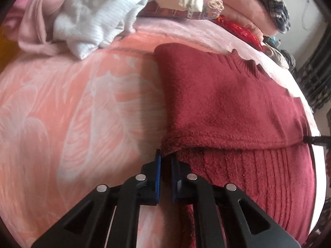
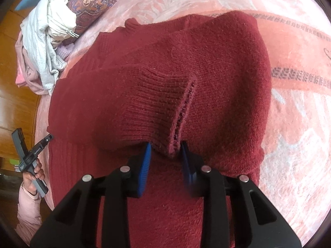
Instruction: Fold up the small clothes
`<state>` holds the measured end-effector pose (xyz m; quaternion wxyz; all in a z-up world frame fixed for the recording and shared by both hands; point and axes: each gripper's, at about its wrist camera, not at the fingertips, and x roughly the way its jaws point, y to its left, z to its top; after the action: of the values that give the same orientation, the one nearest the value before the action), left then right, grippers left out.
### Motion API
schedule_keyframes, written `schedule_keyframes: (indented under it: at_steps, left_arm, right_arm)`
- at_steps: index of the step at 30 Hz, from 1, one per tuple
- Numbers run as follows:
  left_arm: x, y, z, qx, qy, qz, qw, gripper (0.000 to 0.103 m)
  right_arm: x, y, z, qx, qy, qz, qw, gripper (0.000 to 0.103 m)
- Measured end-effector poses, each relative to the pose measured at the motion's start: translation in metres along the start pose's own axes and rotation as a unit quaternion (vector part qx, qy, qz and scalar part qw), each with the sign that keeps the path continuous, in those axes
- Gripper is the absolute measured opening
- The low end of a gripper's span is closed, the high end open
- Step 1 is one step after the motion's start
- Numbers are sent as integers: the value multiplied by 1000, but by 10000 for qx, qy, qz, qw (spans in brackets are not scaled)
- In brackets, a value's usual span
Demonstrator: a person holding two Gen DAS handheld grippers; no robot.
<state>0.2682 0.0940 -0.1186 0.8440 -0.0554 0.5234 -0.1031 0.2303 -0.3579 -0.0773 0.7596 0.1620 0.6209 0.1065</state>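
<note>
A dark red knitted sweater (image 1: 231,107) lies on a pink patterned bedspread (image 1: 72,113), partly folded over itself. My left gripper (image 1: 165,157) is shut on the sweater's folded edge at its left corner. In the right wrist view the sweater (image 2: 217,72) fills the middle, with a ribbed cuff (image 2: 165,107) lying over the body. My right gripper (image 2: 165,150) has its blue pads parted, and the cuff's end hangs between them without being pinched. The left gripper also shows in the right wrist view (image 2: 46,139), held by a hand at the sweater's left edge.
A heap of white and pale pink clothes (image 1: 86,18) lies at the back left of the bed. Patterned pillows (image 1: 211,2) and stacked blankets (image 1: 254,12) stand along the back. A wooden floor (image 2: 14,95) shows beyond the bed's left edge.
</note>
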Motion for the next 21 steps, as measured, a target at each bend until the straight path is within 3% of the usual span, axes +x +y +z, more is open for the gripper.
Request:
schedule_keyframes:
  at_steps: [1, 3, 4, 5, 9, 14, 21]
  left_arm:
    - [-4, 0, 0, -20, 27, -71, 10000, 16]
    - [-12, 0, -4, -123, 111, -180, 9997, 38]
    - [-18, -2, -9, -120, 124, -181, 9997, 53]
    - [-24, -4, -12, -70, 123, -133, 9998, 59]
    - [-51, -21, -46, 269, 263, 95, 9992, 66]
    - [-71, -25, -87, 209, 481, 448, 9976, 68]
    - [-98, -23, -136, 227, 860, 822, 9926, 68]
  right_arm:
    - [-5, 1, -2, 35, -17, 62, 10000, 36]
    - [-20, 1, -11, 111, -11, 226, 9997, 46]
    - [-29, 3, -17, 65, -11, 208, 9998, 46]
    - [-41, 6, -28, -59, -21, 121, 9999, 46]
    - [-78, 3, -76, -174, -29, -4, 9998, 52]
    - [-107, -10, -149, 4, 130, 15, 9999, 53]
    - [-118, -5, -245, -156, 635, 45, 9978, 53]
